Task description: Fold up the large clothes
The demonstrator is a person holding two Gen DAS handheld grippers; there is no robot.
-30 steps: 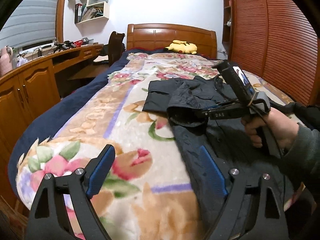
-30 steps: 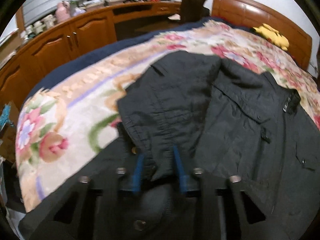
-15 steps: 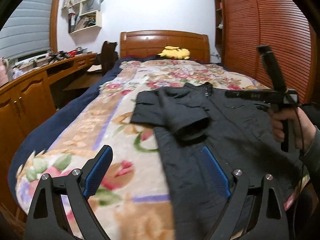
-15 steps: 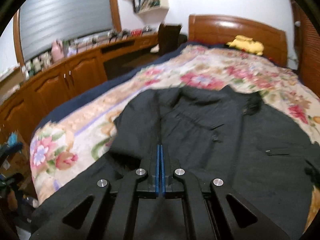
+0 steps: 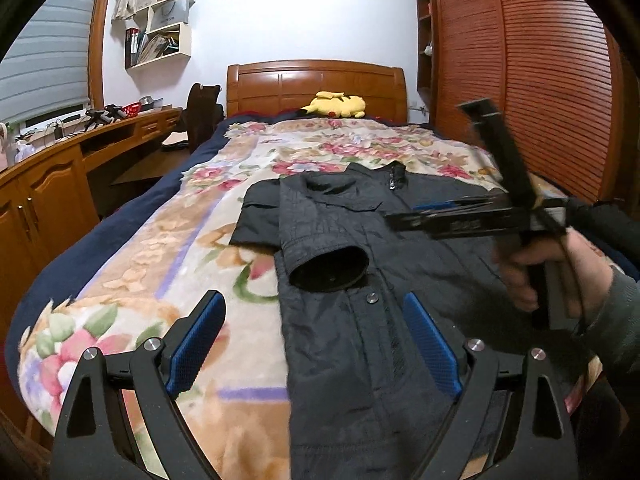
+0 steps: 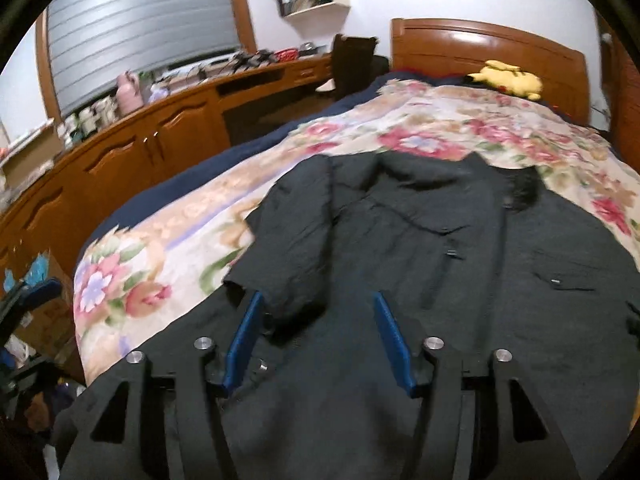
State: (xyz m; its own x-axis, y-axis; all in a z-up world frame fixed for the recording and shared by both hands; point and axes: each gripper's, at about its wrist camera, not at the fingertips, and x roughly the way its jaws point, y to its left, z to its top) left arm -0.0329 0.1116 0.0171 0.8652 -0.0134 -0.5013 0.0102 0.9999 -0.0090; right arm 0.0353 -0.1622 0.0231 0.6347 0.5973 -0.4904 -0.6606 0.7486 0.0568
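Black jacket sleeve now lies released; both grippers' jaws apart, right just reopened.

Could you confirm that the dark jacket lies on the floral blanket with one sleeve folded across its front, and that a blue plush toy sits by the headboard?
Not quite: the plush toy is yellow, as both wrist views show. The rest holds: the jacket lies on the blanket with the sleeve folded across its front, and the toy sits by the headboard.
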